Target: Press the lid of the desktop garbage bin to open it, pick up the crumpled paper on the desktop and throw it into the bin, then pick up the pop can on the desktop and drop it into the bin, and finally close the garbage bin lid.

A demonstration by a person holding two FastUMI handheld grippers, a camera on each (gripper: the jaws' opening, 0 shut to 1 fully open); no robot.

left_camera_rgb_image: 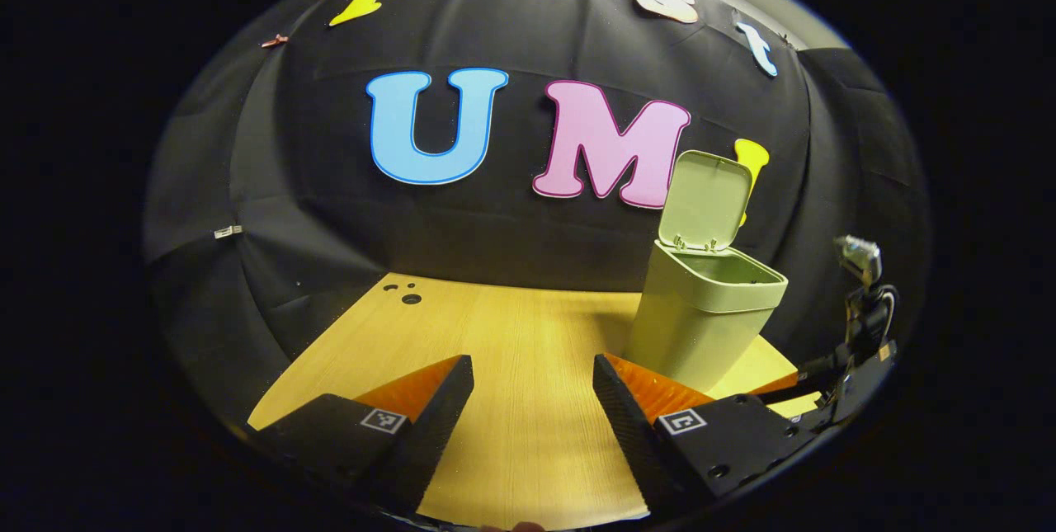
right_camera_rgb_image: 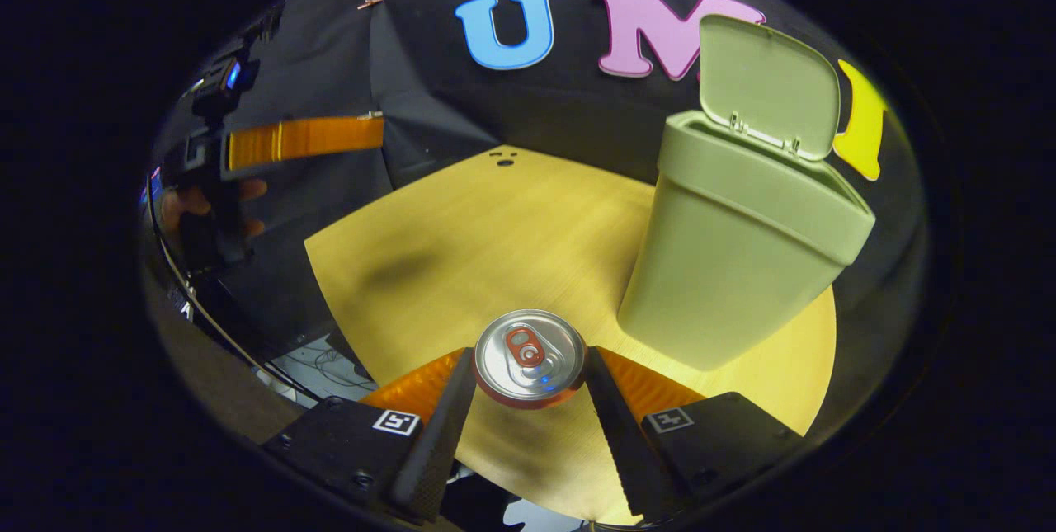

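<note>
Between the right gripper's [right_camera_rgb_image: 528,383] closed fingers sits the pop can [right_camera_rgb_image: 529,357], lifted beside the open garbage bin [right_camera_rgb_image: 726,243]. Left gripper [left_camera_rgb_image: 532,400] gapes empty. Next, judged: carry can over the opening, release.
</note>
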